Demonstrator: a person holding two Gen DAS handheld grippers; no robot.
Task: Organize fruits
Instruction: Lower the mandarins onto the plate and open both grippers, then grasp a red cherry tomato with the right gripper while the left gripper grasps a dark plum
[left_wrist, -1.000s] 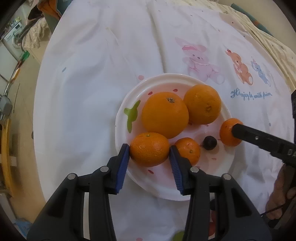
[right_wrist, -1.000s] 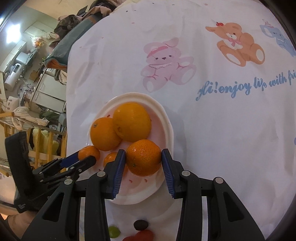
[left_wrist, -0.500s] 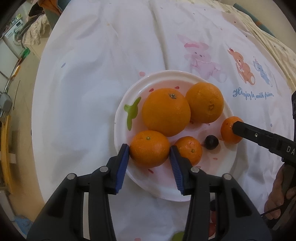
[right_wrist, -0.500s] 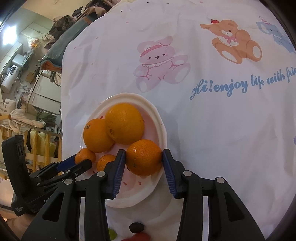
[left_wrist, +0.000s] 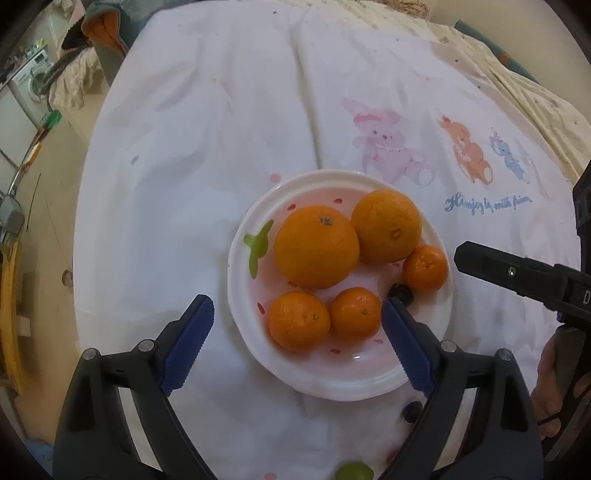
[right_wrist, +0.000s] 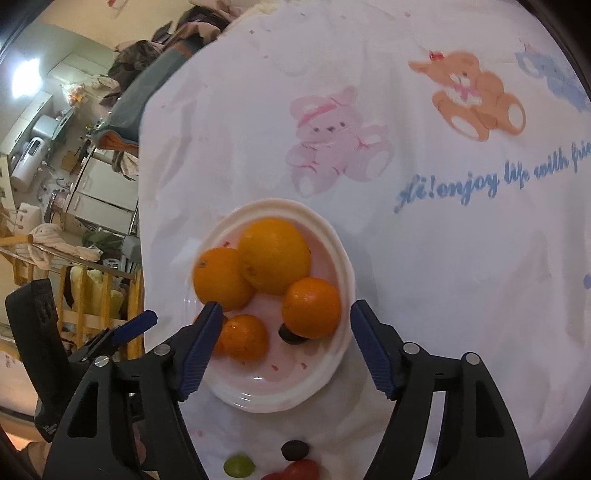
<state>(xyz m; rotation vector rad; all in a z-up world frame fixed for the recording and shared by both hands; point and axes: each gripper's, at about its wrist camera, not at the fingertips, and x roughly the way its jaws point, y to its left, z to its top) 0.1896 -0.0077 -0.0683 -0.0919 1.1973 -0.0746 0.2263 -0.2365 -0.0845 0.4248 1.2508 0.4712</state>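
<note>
Left wrist view: left tongs (left_wrist: 297, 314) spread wide, jaws just opened, blue pads clear of all fruit; two mandarins lie between them untouched.
Left pads: one over the cloth left of the plate, the other over the plate's right side by the dark grape.
Plate (left_wrist: 240, 280): white, pink inside, green leaf print, sits on the cloth in mid tabletop.
Big oranges: one (left_wrist: 316, 251) stem up in plate centre, the second (left_wrist: 386, 225) touching it on the right.
Mandarins: front-left one (left_wrist: 298, 320) and middle one (left_wrist: 355, 314) touching each other; third (left_wrist: 424, 266) at the right rim, just beside the second big orange.
Dark grape (left_wrist: 400, 293): on the plate, between middle mandarin and rim mandarin, partly behind the left tongs' pad.
Cloth (left_wrist: 203, 147): white, pink bunny, orange and blue bear prints, blue script, covers the tabletop.
Right tongs from here: black finger tip (left_wrist: 480, 258) hangs just right of the plate, apart from the rim mandarin; a hand (left_wrist: 552, 384) holds the handle lower right.
Right wrist view: right tongs (right_wrist: 282, 319) released, jaws just opened, nothing gripped; a mandarin (right_wrist: 312, 308) sits on the plate between the pads, gap on both sides.
Right pads: left one over the plate near a small mandarin (right_wrist: 244, 336), right one outside the plate rim (right_wrist: 343, 258).
Off plate, near edge: green grape (right_wrist: 238, 466), dark grape (right_wrist: 294, 449), red fruit (right_wrist: 301, 470) on the cloth below the plate.
Left tongs from here: blue tip (right_wrist: 135, 326) at the left, off the plate.
</note>
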